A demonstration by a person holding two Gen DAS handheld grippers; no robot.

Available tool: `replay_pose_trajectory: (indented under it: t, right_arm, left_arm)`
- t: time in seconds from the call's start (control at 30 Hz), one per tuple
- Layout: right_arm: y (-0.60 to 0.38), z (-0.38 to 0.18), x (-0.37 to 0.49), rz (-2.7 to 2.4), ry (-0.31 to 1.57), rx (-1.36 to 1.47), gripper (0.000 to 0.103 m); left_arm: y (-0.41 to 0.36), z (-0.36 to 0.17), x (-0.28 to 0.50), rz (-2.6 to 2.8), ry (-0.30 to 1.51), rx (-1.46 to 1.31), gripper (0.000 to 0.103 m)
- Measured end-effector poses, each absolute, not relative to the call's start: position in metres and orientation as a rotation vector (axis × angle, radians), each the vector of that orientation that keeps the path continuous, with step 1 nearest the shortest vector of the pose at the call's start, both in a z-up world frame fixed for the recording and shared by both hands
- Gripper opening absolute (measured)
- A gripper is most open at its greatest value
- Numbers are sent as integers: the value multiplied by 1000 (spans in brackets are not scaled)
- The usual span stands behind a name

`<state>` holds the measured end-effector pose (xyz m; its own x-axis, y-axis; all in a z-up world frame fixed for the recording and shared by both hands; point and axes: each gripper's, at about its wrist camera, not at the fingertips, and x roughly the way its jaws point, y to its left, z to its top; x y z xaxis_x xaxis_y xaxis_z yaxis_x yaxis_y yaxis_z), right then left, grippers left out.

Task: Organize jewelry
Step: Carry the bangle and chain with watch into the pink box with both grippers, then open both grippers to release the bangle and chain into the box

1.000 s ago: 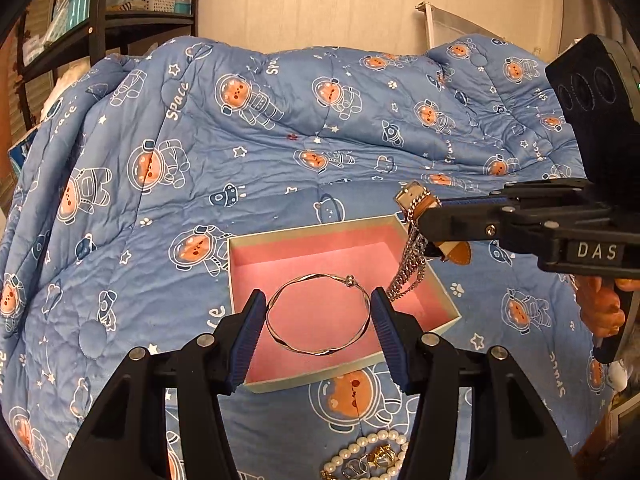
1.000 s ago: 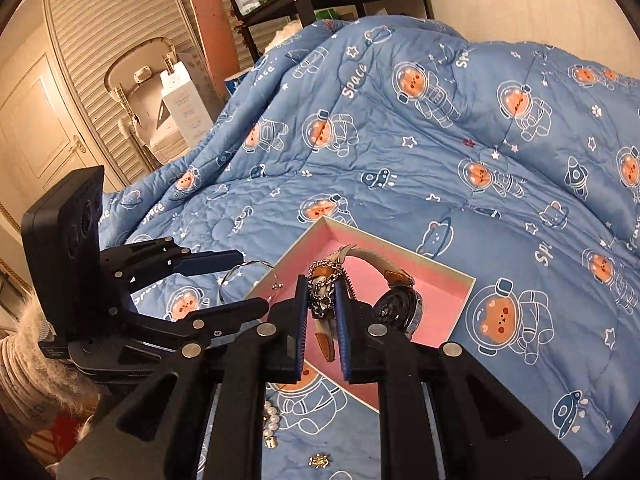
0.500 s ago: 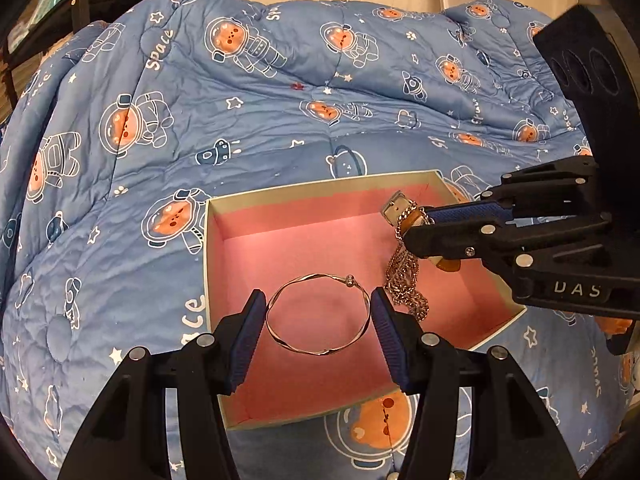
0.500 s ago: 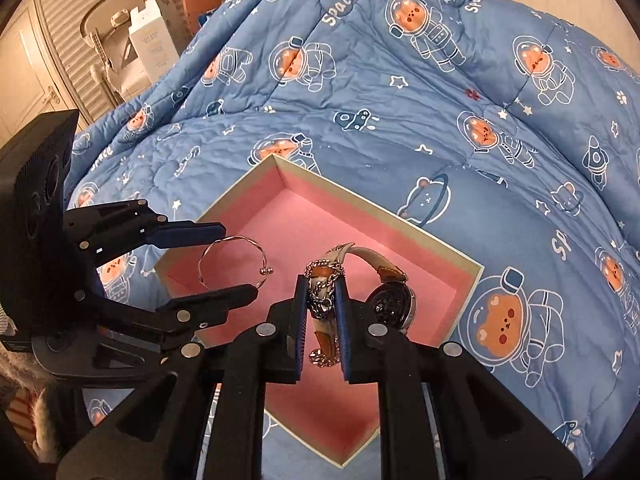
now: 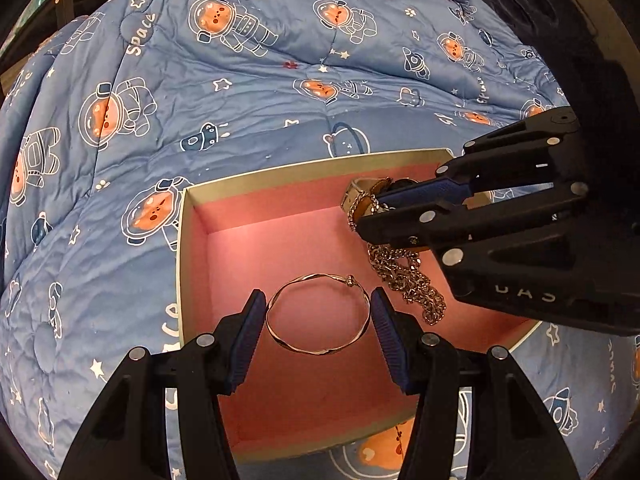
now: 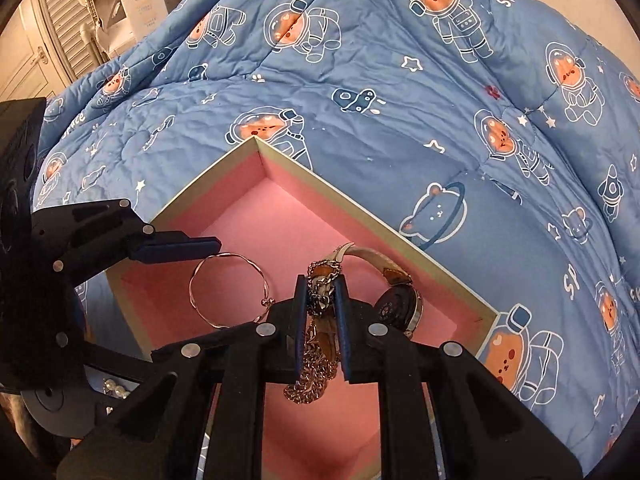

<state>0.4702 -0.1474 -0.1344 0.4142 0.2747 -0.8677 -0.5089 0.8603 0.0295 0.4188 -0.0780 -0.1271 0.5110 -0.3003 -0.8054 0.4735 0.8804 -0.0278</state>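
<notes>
A shallow box with a pink lining (image 5: 192,240) (image 6: 360,204) lies on the bed. My left gripper (image 5: 318,316) is shut on a thin silver bangle (image 5: 280,336) (image 6: 200,276) and holds it over the box floor. My right gripper (image 6: 320,300) (image 5: 372,216) is shut on a silver chain (image 6: 310,384) (image 5: 412,280) together with a watch strap (image 6: 360,250). The watch (image 6: 398,308) hangs beside the right fingers inside the box. The chain's lower end rests on the pink lining.
A blue quilt with astronaut bears (image 5: 280,80) (image 6: 400,80) covers the bed around the box. A string of pearls (image 6: 116,390) lies on the quilt under the left gripper. White boxes and a slatted door (image 6: 136,4) stand beyond the bed.
Both grippers have moved down and forward into the box with their jewelry. The chain's end now touches the lining. Neither grip has changed.
</notes>
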Motion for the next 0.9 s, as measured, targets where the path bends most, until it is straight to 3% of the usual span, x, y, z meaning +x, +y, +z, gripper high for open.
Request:
replay_pose_trajectory:
  t: [0.37,0.43,0.5,0.67,0.73,0.8,0.9]
  right_arm:
    - [-151,-151,476,496,1076,-231,17]
    - [-151,-151,476,499,1072,-229,25]
    - [-153,-149,474,503,1064,-211,44]
    - [-159,-137,469,517,1020,-181,48]
    - [-164,-130,468,512,996,-156,56]
    - [-173,-120,463,518,955,-98,73]
    - [-187,-104,449,494,882,-32,84]
  left_arm:
    - [-88,-132,415,-498,905,269,56]
    - [-89,-133,415,-499,904,271,62]
    - [-89,-132,416,-492,898,271,69]
    - [-85,-130,415,-480,882,270,71]
    - [-83,-125,412,-481,868,267,74]
    - [-79,-120,407,-477,846,259,83]
    - [-72,-110,394,-487,812,227,94]
